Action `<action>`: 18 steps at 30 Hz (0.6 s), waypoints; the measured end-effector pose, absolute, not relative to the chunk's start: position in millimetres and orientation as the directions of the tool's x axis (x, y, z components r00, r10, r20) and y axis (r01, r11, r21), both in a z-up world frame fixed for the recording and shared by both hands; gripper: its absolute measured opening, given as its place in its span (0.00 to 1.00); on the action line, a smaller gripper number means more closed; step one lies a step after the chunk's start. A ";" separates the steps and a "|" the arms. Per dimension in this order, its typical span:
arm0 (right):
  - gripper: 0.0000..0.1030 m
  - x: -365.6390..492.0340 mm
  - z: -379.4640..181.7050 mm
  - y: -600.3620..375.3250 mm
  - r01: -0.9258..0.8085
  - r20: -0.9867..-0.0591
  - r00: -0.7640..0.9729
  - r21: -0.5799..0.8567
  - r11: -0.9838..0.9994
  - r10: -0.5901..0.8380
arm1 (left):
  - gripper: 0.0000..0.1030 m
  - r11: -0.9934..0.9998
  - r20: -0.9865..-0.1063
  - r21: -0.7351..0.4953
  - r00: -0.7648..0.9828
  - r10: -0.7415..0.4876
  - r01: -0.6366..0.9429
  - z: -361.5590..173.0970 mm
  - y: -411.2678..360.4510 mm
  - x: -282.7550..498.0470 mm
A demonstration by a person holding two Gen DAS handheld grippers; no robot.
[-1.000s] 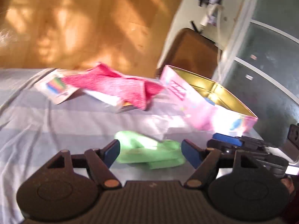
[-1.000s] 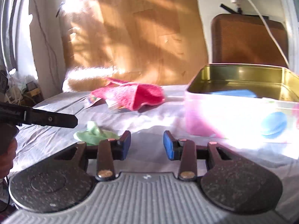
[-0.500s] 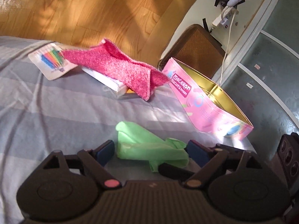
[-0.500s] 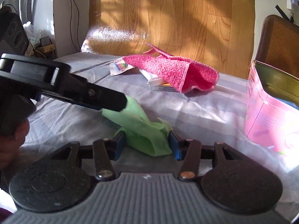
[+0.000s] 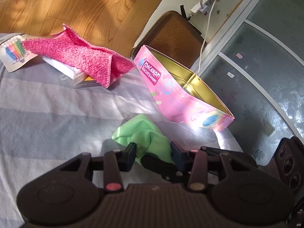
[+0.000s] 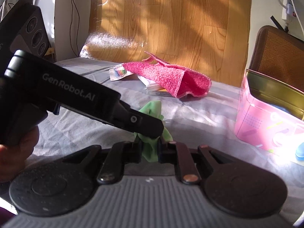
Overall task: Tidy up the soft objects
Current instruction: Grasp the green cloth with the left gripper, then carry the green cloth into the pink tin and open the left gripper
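Green cloth (image 5: 141, 133): thin, smooth, soft fabric, bunched into a crumpled wad with loose folds. Lies on the striped sheet (image 5: 47, 114) in the foreground, in front of the tin and well apart from the pink cloth. Caught between both sets of tongs at once.

Left tongs (image 5: 153, 154): black, hard plastic, blue pads; jaws closing, with the green wad squeezed between the pads. In the right wrist view they (image 6: 152, 131) enter from the left as a long black wedge-shaped body bearing pale lettering, held in a hand (image 6: 17, 150).

Right tongs (image 6: 150, 150): same build, ribbed grey housing behind; jaws closing narrowly on a gathered tail of the green cloth (image 6: 152, 148), which bulges above and below the pads.

Pink cloth (image 5: 79, 57): thick, nubbly terry weave with stitched edges, folded loosely and draped in a peaked shape over a flat stack of paper and card packs (image 5: 79, 77).

Marker pack card (image 5: 13, 53): flat, glossy, white with multicoloured print, beside the pink cloth.

Macaron biscuit tin (image 5: 171, 102): rectangular, lidless, pink printed outside, shiny gold metal inside; something blue lies in it (image 6: 281, 108), too hidden to name.

Sheet: soft, faintly wrinkled, broad grey and lilac stripes.

Beyond: wood-grain flooring (image 5: 85, 5), a brown woven chair back (image 5: 171, 36).
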State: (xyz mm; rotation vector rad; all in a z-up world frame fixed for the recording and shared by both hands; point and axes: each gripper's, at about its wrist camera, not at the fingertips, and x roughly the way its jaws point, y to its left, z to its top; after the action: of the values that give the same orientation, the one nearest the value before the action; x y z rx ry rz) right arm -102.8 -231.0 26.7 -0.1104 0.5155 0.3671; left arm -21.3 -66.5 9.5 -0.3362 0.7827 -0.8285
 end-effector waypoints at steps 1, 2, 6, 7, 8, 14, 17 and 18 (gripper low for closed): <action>0.18 -104.5 25.4 -234.4 -0.360 -0.505 0.807 -0.012 0.933 0.305 | 0.39 0.641 -0.491 -0.553 0.414 -0.767 0.532 8.5 -71.0 -21.5; 0.18 -105.5 23.9 -237.8 -0.351 -0.511 0.806 -0.010 0.936 0.297 | 0.39 0.637 -0.496 -0.556 0.402 -0.770 0.533 6.4 -76.9 -21.8; 0.18 -111.4 16.6 -255.2 -0.321 -0.527 0.802 0.018 0.947 0.282 | 0.39 0.628 -0.518 -0.559 0.363 -0.774 0.542 0.1 -98.3 -24.7; 0.18 -112.2 17.2 -259.3 -0.315 -0.523 0.805 0.021 0.949 0.279 | 0.37 0.624 -0.519 -0.556 0.356 -0.777 0.549 2.3 -103.6 -24.9; 0.17 -113.4 19.1 -262.7 -0.307 -0.512 0.815 0.014 0.952 0.271 | 0.37 0.619 -0.518 -0.550 0.353 -0.779 0.560 6.6 -108.8 -24.6; 0.17 -101.4 57.4 -290.8 -0.240 -0.362 0.909 -0.049 0.970 0.206 | 0.37 0.581 -0.447 -0.482 0.386 -0.807 0.656 63.0 -142.0 -6.1; 0.17 -81.2 75.4 -309.6 -0.182 -0.291 0.945 -0.086 0.979 0.150 | 0.37 0.566 -0.406 -0.430 0.409 -0.817 0.704 88.9 -167.0 14.0; 0.17 -73.2 78.8 -316.8 -0.163 -0.284 0.950 -0.087 0.983 0.132 | 0.37 0.561 -0.401 -0.426 0.407 -0.820 0.710 92.9 -176.6 23.0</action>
State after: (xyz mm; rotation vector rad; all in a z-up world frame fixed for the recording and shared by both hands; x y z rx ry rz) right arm -73.2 -316.8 78.8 -0.1103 0.2807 0.1506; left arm 23.0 -176.6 92.9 -0.1996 0.6200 -0.9728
